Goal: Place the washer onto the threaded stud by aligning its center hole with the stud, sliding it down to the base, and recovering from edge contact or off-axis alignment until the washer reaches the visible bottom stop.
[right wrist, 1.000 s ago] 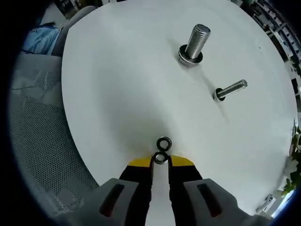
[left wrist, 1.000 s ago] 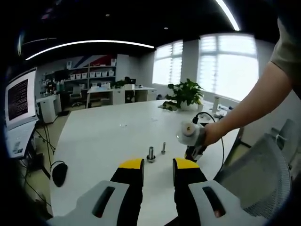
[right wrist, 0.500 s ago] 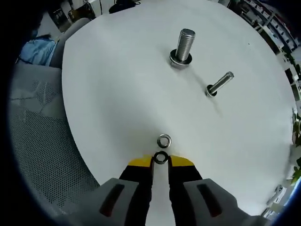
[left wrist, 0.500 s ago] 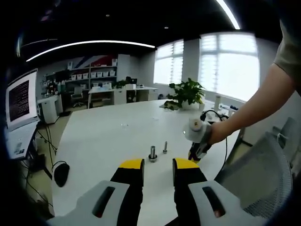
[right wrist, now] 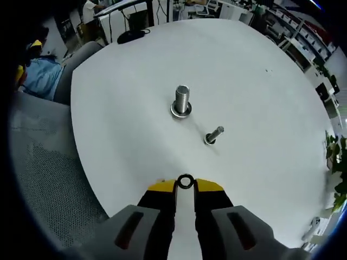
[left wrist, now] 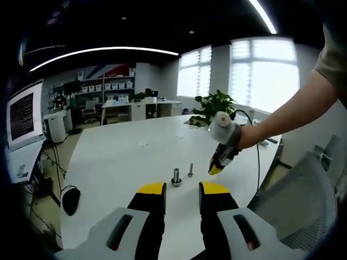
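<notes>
The right gripper [right wrist: 185, 184] is clamped on a washer [right wrist: 185, 181], held edge-on between its yellow-tipped jaws and raised well above the white bench [right wrist: 260, 97]. In the left gripper view the right gripper [left wrist: 214, 169] hangs in the air above and to one side of the two bolts, a person's arm [left wrist: 282, 116] behind it. The step in hand looks like the carry: the washer is gripped and lifted but not yet brought over a stud. Two upright threaded parts stand on the bench near each other: a thick stud [right wrist: 181, 101] with a washer-like ring already at its base, and a thinner stud [right wrist: 213, 135] beside it. Which one the washer is meant for cannot be told from the frames; its hole looks small against the thick one, so the thin one seems the likelier. The next move calls for bringing the washer down over the chosen stud's tip, turning it flat so its hole lines up with the stud's axis, then letting it slide to the base. The two studs stand close, so the neighbour could foul the jaws on the way down. The left gripper [left wrist: 181, 190] hovers with its jaws parted and nothing between them, well short of the studs. A dark mouse [left wrist: 69, 199] and a monitor [left wrist: 23, 112] sit off to the side, out of the way.
</notes>
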The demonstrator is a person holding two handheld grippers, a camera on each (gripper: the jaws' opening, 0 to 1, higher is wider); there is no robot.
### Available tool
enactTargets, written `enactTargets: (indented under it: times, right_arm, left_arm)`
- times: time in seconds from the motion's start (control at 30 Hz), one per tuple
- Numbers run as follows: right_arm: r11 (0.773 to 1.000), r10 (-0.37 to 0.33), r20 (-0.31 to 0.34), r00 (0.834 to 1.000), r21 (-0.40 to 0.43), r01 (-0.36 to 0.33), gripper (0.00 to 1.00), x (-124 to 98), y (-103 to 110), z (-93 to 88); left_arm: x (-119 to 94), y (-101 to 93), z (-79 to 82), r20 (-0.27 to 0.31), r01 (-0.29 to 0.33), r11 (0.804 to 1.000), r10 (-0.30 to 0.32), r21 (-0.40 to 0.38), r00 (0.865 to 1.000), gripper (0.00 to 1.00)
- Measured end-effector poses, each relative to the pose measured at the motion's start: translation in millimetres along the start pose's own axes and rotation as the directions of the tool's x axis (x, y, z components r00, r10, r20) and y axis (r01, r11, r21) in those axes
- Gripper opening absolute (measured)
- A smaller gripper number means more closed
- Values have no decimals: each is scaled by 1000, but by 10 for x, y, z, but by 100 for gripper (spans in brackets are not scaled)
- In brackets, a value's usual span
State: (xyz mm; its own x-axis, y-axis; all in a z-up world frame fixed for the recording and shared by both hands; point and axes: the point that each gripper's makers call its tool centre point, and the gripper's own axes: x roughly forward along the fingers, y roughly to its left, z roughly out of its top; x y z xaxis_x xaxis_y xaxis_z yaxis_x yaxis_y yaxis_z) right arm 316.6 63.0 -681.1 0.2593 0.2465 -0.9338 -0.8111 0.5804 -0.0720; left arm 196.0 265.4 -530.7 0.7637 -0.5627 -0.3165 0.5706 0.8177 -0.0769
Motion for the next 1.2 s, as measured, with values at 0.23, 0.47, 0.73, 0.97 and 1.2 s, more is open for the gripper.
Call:
enactTargets:
  times: [0.23,0.47,0.73,0.97,1.2]
  right_arm:
    - [999,-24,14,1000,-42,24,13,-7,-114,190]
    - [998,-48,46,998,-47,50,13,-16,-222,389]
    - [996,-58,41,997,-60,61,13,32,-290,469]
    - [995,-69,40,997,-73,71,14,102,-344,527]
    - [993,-73,38,997,-90,76,14,130,-336,551]
  left_arm:
    - [-6,27,19,10,-8,1000,8,-8,1000,22]
    - [-9,51,19,13,-12,1000,13,-25,1000,22]
    - [-17,70,24,17,-21,999,21,-33,1000,22]
    - [-10,72,7,9,-22,999,23,-30,1000,22]
    - [-18,82,4,10,-27,999,27,-31,1000,22]
